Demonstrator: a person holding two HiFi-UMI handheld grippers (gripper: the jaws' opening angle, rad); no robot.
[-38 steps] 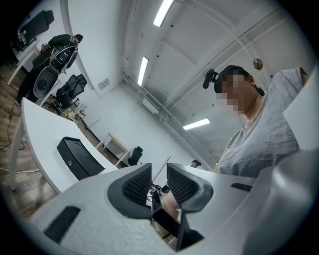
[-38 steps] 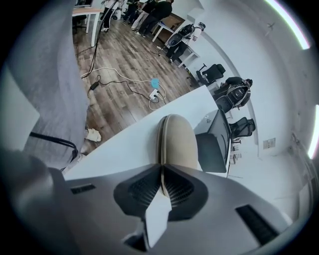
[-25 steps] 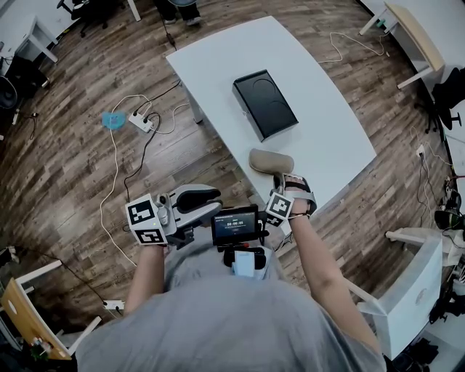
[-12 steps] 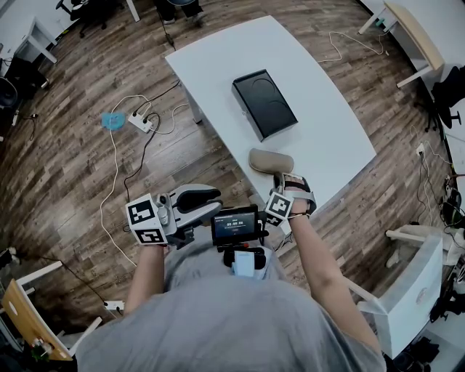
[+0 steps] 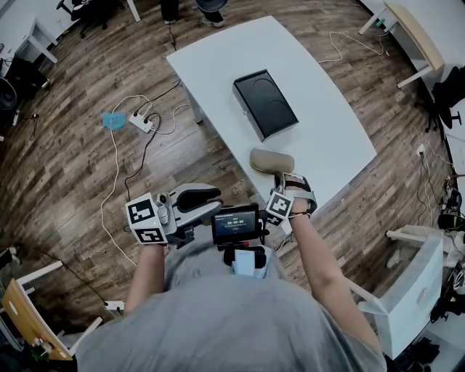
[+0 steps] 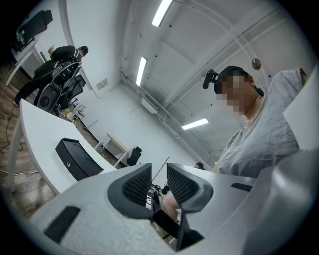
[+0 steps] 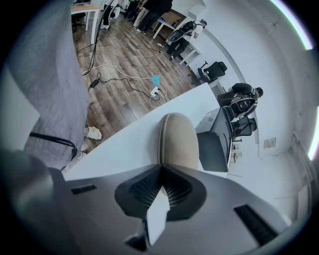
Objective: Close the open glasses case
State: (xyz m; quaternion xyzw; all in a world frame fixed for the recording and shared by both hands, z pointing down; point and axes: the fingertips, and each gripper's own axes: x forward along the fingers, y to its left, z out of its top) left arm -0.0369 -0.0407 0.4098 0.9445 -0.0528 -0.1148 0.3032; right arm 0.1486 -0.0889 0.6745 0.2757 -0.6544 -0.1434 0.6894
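Both tools and the things on the table lie where they were a second ago; only the legs of a person (image 5: 190, 7) at the far end of the table have shifted.

On the white rectangular table (image 5: 218, 65) there are two things: one beige oval glasses case (image 5: 272, 160) near the near edge, and one flat black rectangular box (image 5: 265, 104) further in, well apart from it. The glasses case has its lid down, a seam running along its length in the right gripper view (image 7: 178, 142), so its inside cannot be seen.

There are two tools. The right tool (image 5: 279, 179) has its jaws pressed together on nothing (image 7: 160, 172), its tip just at the case's near end. The left tool (image 5: 190, 200) hangs off the table, jaws slightly apart and empty (image 6: 158, 174).
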